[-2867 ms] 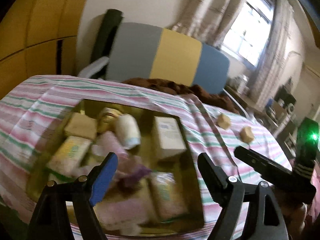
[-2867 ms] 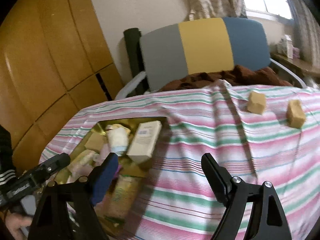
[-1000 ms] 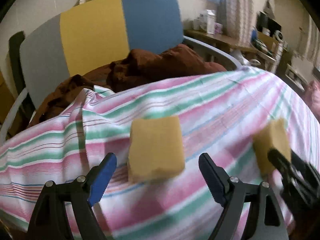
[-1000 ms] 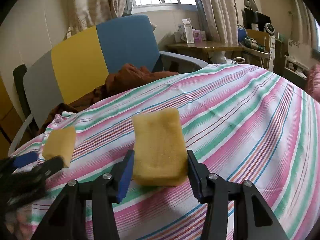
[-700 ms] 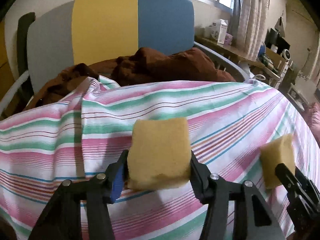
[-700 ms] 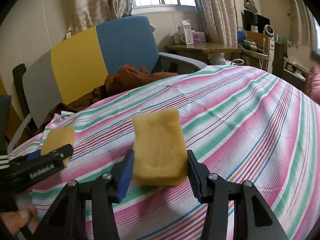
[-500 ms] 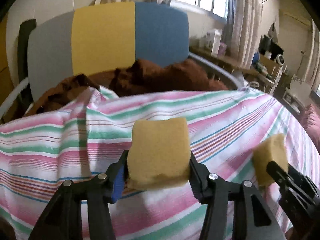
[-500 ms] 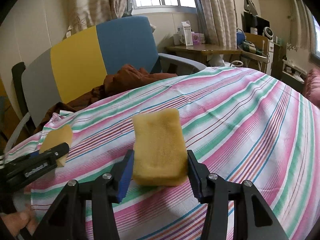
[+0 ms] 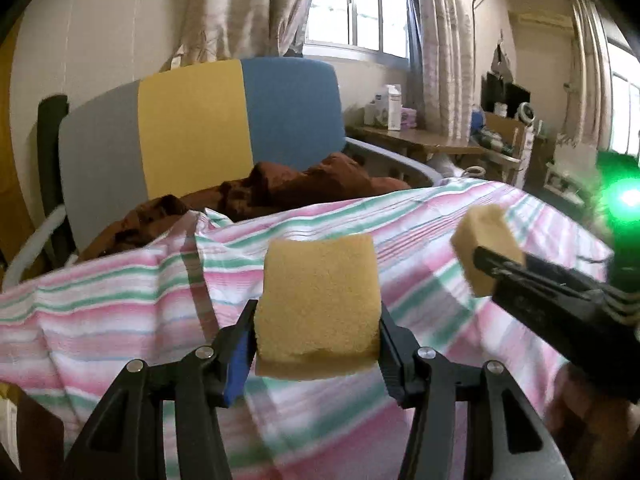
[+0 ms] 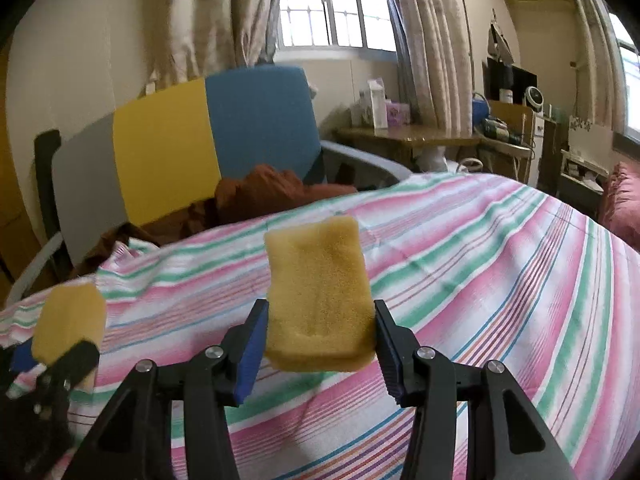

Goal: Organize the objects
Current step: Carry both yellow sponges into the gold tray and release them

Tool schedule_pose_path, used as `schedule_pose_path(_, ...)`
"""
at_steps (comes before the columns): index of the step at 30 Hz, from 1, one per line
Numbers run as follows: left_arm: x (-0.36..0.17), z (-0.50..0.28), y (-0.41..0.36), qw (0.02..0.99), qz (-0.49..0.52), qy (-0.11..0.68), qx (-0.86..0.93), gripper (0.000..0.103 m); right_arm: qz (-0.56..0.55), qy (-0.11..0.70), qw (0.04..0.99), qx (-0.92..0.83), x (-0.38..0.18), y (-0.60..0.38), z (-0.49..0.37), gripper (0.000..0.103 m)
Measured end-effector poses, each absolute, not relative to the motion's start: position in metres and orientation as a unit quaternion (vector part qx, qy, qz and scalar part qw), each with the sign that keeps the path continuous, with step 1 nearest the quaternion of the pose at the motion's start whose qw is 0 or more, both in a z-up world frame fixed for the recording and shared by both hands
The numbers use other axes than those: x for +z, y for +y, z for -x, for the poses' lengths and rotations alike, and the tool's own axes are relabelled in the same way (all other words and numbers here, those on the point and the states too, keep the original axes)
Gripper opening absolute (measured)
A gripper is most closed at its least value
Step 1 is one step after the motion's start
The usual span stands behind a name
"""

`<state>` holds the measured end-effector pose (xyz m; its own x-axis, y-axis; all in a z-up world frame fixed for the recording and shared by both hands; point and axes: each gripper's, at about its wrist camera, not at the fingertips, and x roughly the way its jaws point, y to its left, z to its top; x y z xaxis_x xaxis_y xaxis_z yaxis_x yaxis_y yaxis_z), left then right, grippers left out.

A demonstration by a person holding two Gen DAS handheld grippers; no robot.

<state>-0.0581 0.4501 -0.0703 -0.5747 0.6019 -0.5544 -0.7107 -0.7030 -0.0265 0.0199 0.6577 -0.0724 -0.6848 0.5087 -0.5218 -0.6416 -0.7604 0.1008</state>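
Observation:
My left gripper (image 9: 316, 344) is shut on a squarish yellow sponge (image 9: 318, 300) and holds it above the striped cloth (image 9: 120, 292). My right gripper (image 10: 318, 340) is shut on a longer yellow sponge (image 10: 318, 292), also lifted off the cloth (image 10: 500, 260). In the left wrist view the right gripper's sponge (image 9: 486, 246) shows at the right. In the right wrist view the left gripper's sponge (image 10: 68, 322) shows at the lower left. The gold tray of objects is out of view.
A chair with a grey, yellow and blue back (image 9: 192, 136) stands behind the table, with a brown cloth (image 9: 288, 188) on its seat. A wooden desk (image 10: 420, 136) with boxes stands by the curtained window. A pink cushion (image 10: 624, 204) lies at the far right.
The left gripper closed on the squarish sponge. Both grippers have since lifted their sponges off the cloth, and both views now tilt higher into the room.

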Motion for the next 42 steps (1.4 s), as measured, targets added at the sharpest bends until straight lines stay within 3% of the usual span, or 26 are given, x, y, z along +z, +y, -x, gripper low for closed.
schedule_pose_path(6,-0.066,0.046,0.411,0.368,0.314,0.040,0.874,0.054,0.259,0.167,0.305,0.901,-0.064,0.650,-0.042,0.051)
schedule_pose_path(27,-0.029,-0.039,0.267,0.383,0.299,-0.009,0.874,0.054,0.270,0.207,0.157,0.927,-0.036,0.503,-0.107,0.051)
schedule_pose_path(42,-0.009,-0.010,0.105,0.258,0.283,-0.074,0.921,0.055,0.295,0.205,-0.021,0.933,-0.004,0.355,-0.070,0.051)
